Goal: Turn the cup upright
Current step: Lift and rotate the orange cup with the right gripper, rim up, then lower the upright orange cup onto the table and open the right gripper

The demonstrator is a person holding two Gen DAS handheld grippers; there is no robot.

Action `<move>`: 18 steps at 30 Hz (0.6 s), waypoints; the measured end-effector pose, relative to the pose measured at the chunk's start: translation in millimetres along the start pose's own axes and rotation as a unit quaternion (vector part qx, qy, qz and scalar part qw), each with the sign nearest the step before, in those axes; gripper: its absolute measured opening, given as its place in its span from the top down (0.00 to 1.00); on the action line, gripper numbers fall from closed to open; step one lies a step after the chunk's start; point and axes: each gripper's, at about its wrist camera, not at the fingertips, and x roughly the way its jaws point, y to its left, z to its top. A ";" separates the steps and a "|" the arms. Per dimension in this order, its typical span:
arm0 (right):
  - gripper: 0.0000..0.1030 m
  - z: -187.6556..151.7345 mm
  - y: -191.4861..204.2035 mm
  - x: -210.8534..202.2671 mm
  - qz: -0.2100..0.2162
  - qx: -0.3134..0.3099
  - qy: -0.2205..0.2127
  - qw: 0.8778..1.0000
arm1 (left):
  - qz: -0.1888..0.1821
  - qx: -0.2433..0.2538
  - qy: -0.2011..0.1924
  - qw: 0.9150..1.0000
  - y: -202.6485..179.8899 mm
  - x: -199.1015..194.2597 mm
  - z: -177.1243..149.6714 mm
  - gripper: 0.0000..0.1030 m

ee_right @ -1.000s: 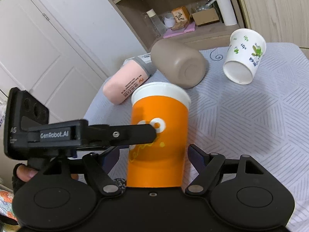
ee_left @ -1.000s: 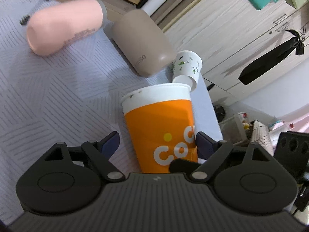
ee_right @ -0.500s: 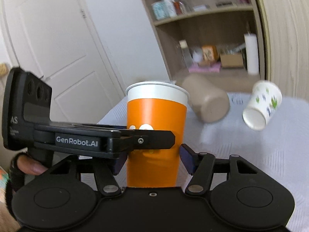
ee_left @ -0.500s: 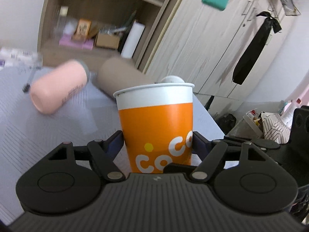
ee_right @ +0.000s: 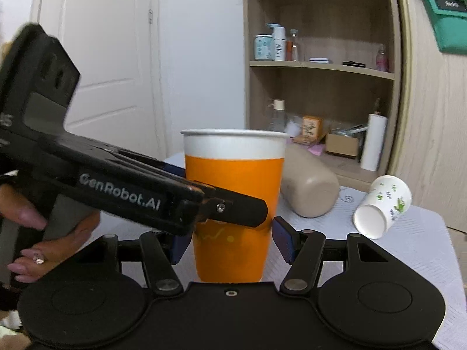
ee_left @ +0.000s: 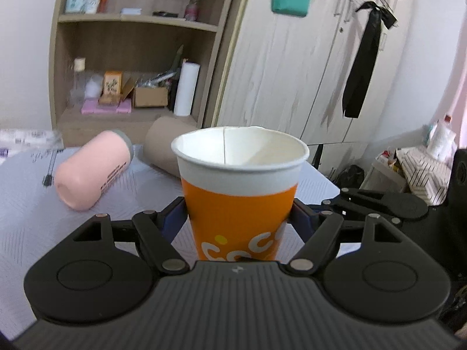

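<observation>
An orange paper cup with a white rim (ee_left: pixel 239 204) stands upright, mouth up. My left gripper (ee_left: pixel 239 218) is shut on the cup, its blue pads pressing both sides. In the right wrist view the same cup (ee_right: pixel 233 192) stands between the fingers of my right gripper (ee_right: pixel 230 245), whose blue pads sit slightly off the cup's sides, so it is open. The left gripper's body (ee_right: pixel 122 192) crosses in front of the cup from the left.
On the pale patterned tablecloth (ee_left: pixel 26 204) lie a pink tumbler (ee_left: pixel 93 169), a taupe tumbler (ee_right: pixel 309 186) and a small white cup with green print (ee_right: pixel 382 207), all on their sides. A wooden shelf unit (ee_right: pixel 321 67) and wardrobe (ee_left: pixel 292 67) stand behind.
Both views tilted up from looking down at the table to level. The orange cup went from tilted to upright, with its open mouth now in view. The right pads moved off the cup.
</observation>
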 end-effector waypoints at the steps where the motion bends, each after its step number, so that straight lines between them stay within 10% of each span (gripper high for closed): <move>1: 0.35 -1.3 0.9 2.9 -0.005 0.001 0.001 1.000 | 0.004 0.007 0.001 1.000 -1.9 2.5 -0.4 0.28; 18: 0.34 -3.8 -14.7 26.6 -0.043 -0.002 -0.031 0.999 | 0.012 0.025 0.000 1.000 -0.1 33.3 16.3 0.28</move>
